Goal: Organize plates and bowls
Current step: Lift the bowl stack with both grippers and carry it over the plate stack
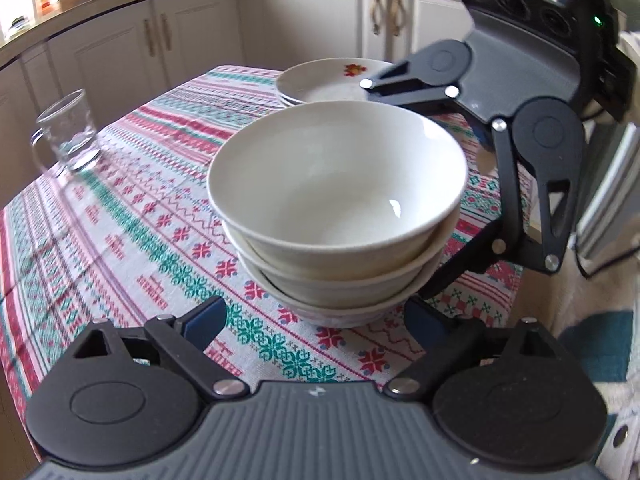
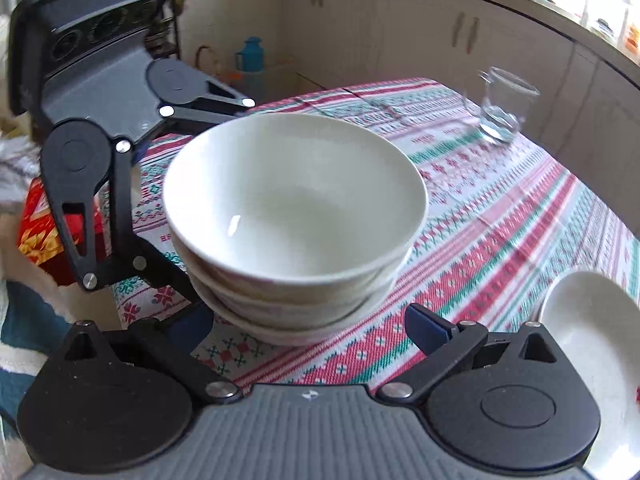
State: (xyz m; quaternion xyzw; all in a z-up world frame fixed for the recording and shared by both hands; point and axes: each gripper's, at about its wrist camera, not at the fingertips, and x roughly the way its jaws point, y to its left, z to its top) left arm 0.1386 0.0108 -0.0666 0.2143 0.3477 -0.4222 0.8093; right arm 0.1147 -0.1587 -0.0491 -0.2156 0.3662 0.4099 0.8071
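Now your left hand-held gripper (image 1: 314,314) and right hand-held gripper (image 2: 308,322) both sit spread wide beside the stacked bowls (image 1: 336,216) (three nested) on the tabletop (image 1: 120,220), probably bracketing them; plates (image 1: 328,80) wait behind.

Stacked bowls (image 1: 336,184): plain off-white. Plates (image 1: 320,80): white, with a red and orange flower motif. Tablecloth (image 1: 120,220): white ground, red and green bands of geometric and snowflake figures. Glass mug (image 1: 68,136): clear. Cabinets (image 1: 320,16): cream. Flask (image 2: 250,54): teal.
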